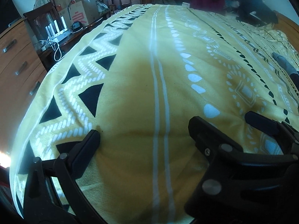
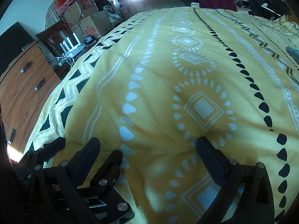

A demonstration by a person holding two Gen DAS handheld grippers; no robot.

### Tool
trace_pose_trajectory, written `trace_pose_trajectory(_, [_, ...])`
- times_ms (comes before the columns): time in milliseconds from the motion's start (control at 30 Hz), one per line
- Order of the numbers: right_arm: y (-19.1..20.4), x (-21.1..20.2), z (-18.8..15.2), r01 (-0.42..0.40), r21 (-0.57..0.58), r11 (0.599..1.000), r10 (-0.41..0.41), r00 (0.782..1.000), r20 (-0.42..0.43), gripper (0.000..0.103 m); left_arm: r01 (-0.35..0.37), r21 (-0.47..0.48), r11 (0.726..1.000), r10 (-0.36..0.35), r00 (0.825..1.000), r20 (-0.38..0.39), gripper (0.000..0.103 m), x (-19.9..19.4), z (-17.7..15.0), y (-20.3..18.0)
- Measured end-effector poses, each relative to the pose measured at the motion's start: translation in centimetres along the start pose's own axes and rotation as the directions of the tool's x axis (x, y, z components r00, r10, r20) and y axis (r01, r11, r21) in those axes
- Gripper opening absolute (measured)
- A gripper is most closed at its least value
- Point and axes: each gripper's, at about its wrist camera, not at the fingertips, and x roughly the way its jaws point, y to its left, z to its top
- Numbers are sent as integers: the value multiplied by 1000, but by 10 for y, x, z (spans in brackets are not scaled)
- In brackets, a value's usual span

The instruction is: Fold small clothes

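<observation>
My left gripper is open, its black fingers spread wide just above a yellow patterned bedspread, with only that cover between them. My right gripper is open too, close over the same bedspread. The two grippers sit side by side: the right gripper's finger shows at the right in the left wrist view, and the left gripper's fingers show at the lower left in the right wrist view. A grey piece of cloth lies far off at the right edge, mostly cut off.
A wooden chest of drawers stands left of the bed. Beyond it are a dark side table with white devices and cables and stacked cardboard boxes. Dark clothes are piled at the far right end.
</observation>
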Motion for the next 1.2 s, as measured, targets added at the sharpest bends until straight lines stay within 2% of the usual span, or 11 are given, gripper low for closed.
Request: trace_pose_trajectory(1200, [4,2,1,16,-16,1000,-17,1000,-12,103,5,-2,1000,-5,1000,-14,103,1,2,1])
